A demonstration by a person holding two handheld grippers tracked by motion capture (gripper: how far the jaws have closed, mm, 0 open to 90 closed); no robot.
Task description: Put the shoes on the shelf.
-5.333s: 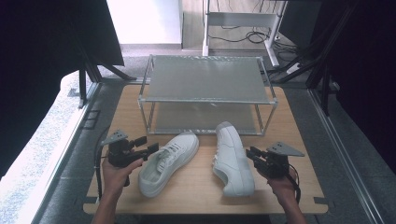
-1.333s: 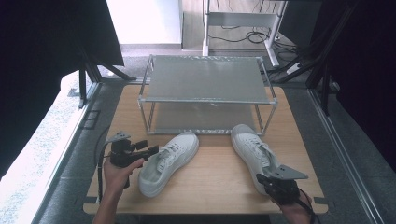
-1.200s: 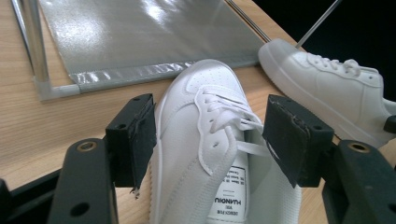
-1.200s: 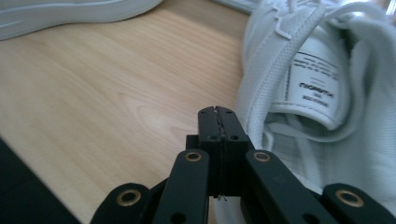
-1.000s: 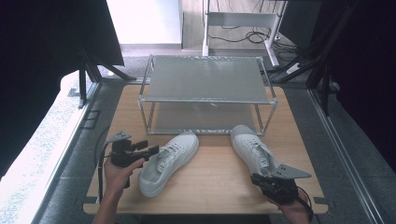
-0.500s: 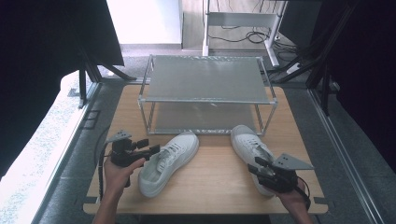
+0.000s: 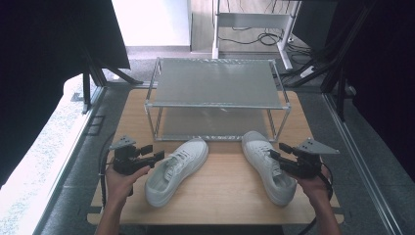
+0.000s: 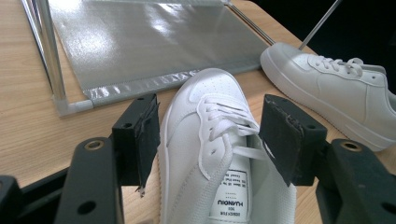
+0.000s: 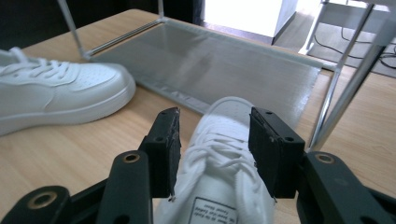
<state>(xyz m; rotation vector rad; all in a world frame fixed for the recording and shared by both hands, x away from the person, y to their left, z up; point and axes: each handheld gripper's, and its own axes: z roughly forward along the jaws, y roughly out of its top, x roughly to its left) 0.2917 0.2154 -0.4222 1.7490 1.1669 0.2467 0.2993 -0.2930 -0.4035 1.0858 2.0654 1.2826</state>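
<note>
Straddling each white shoe (image 8: 219, 154), a released gripper (image 8: 210, 140); tongue label legible close-up.

Two white shoes: one (image 7: 176, 169) at the left, one (image 7: 266, 164) at the right. One rack (image 7: 218, 95) with two shelves. One table (image 7: 225, 196). Two grippers, left (image 7: 149, 154) and right (image 7: 276, 152). Behind, perhaps one desk frame (image 7: 254, 19), too dim to be sure.

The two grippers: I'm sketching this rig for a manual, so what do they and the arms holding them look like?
The left gripper and right gripper are black, with two flat, block-like jaws on arms with round bolt holes. The jaw pads look frayed at the edges. Each carries a grey three-cornered plate and trails a black cable. The forearms are bare, with no sleeves in sight.
</note>
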